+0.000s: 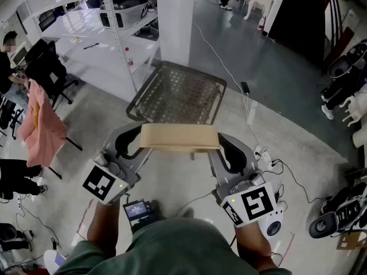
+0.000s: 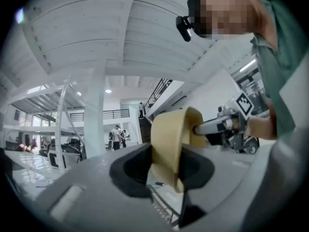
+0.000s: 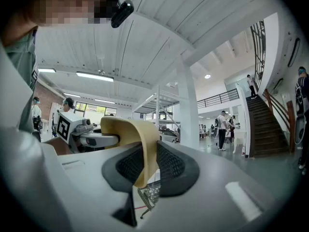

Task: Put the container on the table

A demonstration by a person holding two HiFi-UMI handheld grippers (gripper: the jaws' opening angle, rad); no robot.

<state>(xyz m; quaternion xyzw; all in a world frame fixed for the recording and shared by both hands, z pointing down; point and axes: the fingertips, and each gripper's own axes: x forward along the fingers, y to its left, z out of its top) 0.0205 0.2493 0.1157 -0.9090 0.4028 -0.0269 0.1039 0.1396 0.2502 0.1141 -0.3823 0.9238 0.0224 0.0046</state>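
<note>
Because it is gripped at both short ends, the tan container (image 1: 179, 137) hangs level in mid-air at the centre of the head view, resting on nothing. It is a shallow, light-brown tub seen edge-on.

At its 9 o'clock end the left gripper (image 1: 139, 143) has its two dark pads closed on the container's wall, and the left gripper view shows that wall pinched between them. At the 3 o'clock end the right gripper (image 1: 222, 148) does the same, its textured pads clamped on the opposite wall. Both grippers point level. That seems meant to keep the container flat while it is carried, and a hold at each end probably stops it tipping or twisting.

At 12 o'clock from the container, just beyond and lower, stands the mesh table (image 1: 178, 93), a dark metal frame with a woven wire top. The container is near the table's front edge; whether it overhangs that edge I cannot tell. By my judgement the carrying is close to done and the setting-down has not begun.

Further out lies the grey concrete floor (image 1: 275, 85). Loose cables (image 1: 264, 153) are at 3 o'clock, white shelving (image 1: 109, 22) is at 10 o'clock, and a white pillar (image 1: 175, 16) is at 12 o'clock behind the table.
</note>
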